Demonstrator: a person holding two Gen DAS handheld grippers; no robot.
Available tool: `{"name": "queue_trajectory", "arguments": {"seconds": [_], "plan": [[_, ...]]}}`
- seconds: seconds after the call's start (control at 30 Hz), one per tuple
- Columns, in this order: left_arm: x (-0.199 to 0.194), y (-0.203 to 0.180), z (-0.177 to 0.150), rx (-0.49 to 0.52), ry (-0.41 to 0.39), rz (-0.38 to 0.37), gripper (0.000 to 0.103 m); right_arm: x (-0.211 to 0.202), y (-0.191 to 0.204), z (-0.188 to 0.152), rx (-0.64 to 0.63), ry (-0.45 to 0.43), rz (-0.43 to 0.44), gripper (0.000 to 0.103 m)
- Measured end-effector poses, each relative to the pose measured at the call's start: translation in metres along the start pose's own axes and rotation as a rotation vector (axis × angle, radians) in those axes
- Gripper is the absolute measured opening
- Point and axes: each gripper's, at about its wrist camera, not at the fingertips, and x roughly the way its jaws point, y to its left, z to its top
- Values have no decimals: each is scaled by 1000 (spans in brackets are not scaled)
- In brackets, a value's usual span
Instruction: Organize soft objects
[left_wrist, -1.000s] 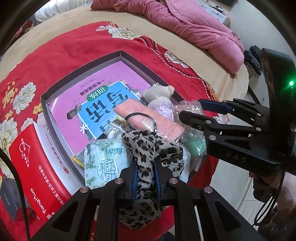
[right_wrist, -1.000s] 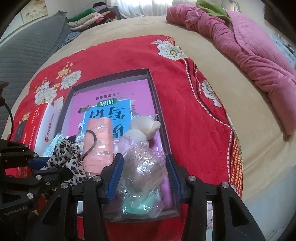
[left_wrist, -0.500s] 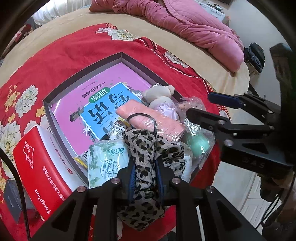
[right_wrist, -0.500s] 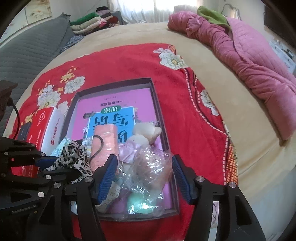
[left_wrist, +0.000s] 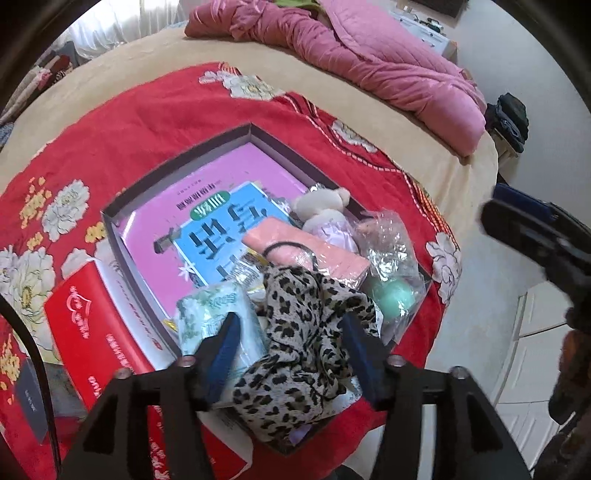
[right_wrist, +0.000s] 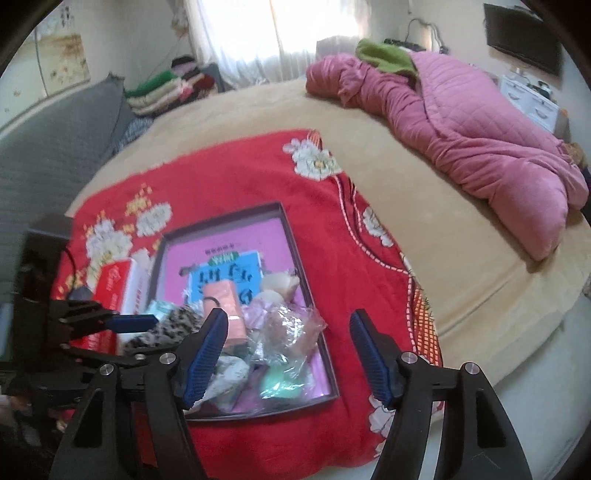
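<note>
Both hand-held grippers gape – left (left_wrist: 291, 343) over the leopard cloth (left_wrist: 303, 332), right (right_wrist: 288, 354) above the blurred box (right_wrist: 310, 295).

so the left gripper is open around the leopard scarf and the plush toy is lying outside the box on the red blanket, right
Not quite: the plush toy lies inside the box, against its right wall, as the left wrist view shows. The left gripper is indeed open around the leopard scarf.
</note>
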Motion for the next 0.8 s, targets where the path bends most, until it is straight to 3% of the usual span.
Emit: {"name": "queue_trajectory", "arguments": {"seconds": [0.3, 0.8], "plan": [[-43, 11, -3, -34, -87, 2, 67, -54, 22, 6, 22, -102, -2, 75], [-118, 20, -39, -26, -211, 45, 79, -84, 67, -14, 56, -155, 0, 78]]}}
